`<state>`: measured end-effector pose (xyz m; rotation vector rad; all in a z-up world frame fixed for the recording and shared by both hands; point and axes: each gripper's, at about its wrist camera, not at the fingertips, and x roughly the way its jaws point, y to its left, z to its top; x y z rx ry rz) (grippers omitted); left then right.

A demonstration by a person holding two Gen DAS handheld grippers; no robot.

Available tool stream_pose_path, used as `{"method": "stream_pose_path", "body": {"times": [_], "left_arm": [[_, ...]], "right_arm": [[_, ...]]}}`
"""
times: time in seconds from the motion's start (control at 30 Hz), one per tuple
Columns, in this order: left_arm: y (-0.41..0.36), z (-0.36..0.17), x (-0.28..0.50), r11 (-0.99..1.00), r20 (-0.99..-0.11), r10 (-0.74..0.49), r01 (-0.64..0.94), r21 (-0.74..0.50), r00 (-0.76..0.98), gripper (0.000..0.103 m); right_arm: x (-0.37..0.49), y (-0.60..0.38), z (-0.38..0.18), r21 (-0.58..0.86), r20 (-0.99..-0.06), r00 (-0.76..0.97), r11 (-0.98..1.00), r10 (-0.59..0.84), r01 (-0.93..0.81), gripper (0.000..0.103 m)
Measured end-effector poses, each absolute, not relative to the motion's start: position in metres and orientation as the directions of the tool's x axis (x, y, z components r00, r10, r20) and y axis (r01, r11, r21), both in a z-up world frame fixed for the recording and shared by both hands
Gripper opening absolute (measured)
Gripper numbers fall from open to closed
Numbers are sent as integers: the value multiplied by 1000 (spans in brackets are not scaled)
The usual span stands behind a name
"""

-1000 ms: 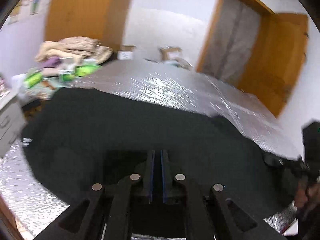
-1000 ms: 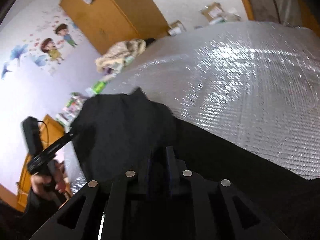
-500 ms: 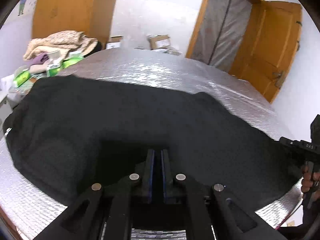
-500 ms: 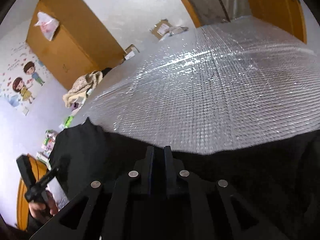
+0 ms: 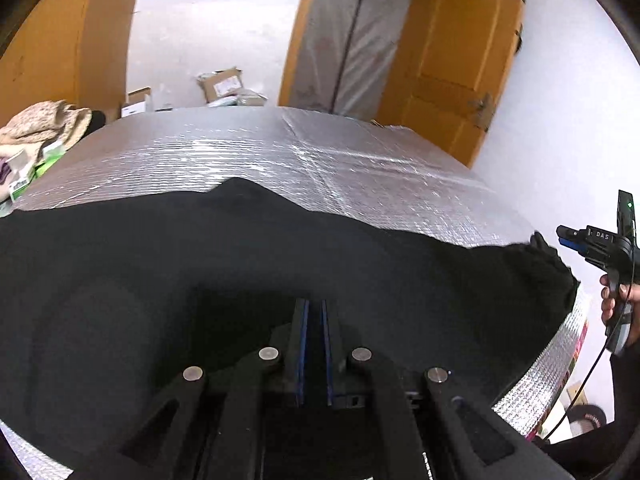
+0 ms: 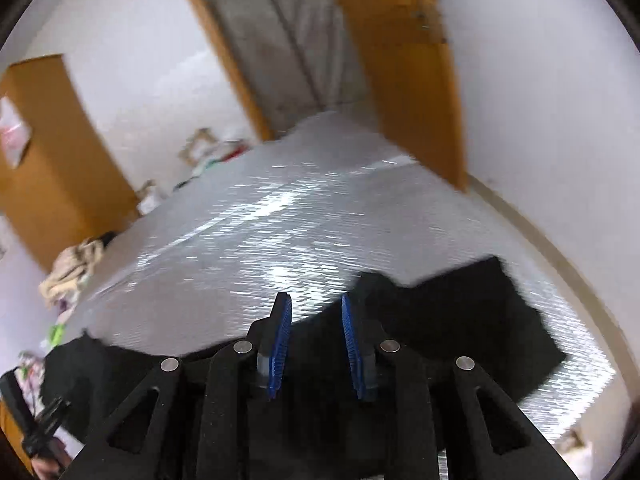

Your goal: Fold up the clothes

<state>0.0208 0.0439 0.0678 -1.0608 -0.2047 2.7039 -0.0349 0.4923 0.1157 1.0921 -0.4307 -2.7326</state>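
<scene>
A black garment [image 5: 240, 272] lies spread across the near half of a silver quilted table [image 5: 280, 152]. My left gripper [image 5: 312, 312] is over the garment's near edge, its blue pads nearly together and apparently pinching the black cloth. My right gripper [image 6: 314, 304] is open and empty above the garment's far edge [image 6: 460, 312]. It also shows at the right of the left wrist view [image 5: 592, 240], just off the garment's right corner. The left gripper shows at the bottom left of the right wrist view [image 6: 36, 424].
A heap of beige clothes [image 5: 44, 128] and small packets lie off the table's left side. Cardboard boxes [image 5: 224, 84] stand on the floor behind. An orange door [image 5: 456, 52] and a wardrobe [image 6: 52, 160] line the walls.
The right gripper has opened, let go of the garment and lifted away to the right. The garment has settled flat on the table. The left gripper stays shut on its edge.
</scene>
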Motion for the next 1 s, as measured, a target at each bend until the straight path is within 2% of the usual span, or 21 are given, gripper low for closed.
{"method": "stream_pose_path", "body": {"times": [0.27,0.37,0.43,0.47,0.5,0.6,0.8,0.93,1.0], "left_arm": [[53,63,13,-966,-673,260,-177,-191,-693,5],[54,60,16,-967,-681,253,-170,-188,-687,5],[55,59,16,-968,-684,249,-166,-186,-685,5],[56,59,16,-969,-686,246,-165,-183,-685,5],[57,59,15,-970,-687,243,-165,-179,-685,5],[60,61,14,-969,-685,248,-176,-175,-685,5],[66,62,9,-963,-684,268,-207,-173,-678,5],[69,60,4,-959,-690,281,-223,-175,-667,5],[70,60,3,-958,-687,284,-229,-173,-669,5]], "right_arm": [[-36,460,96,249,-708,-644,-956,-290,156,28],[-43,457,84,219,-739,-620,-964,-263,148,28],[-44,462,82,239,-734,-623,-961,-271,137,24],[-43,465,82,242,-730,-629,-962,-267,128,16],[-41,469,83,236,-728,-636,-965,-254,116,4],[-34,487,91,263,-700,-674,-963,-237,65,0],[-4,528,104,296,-661,-731,-954,-170,-46,0],[4,524,108,314,-664,-714,-949,-222,3,6],[0,509,111,308,-653,-714,-950,-250,51,24]]}}
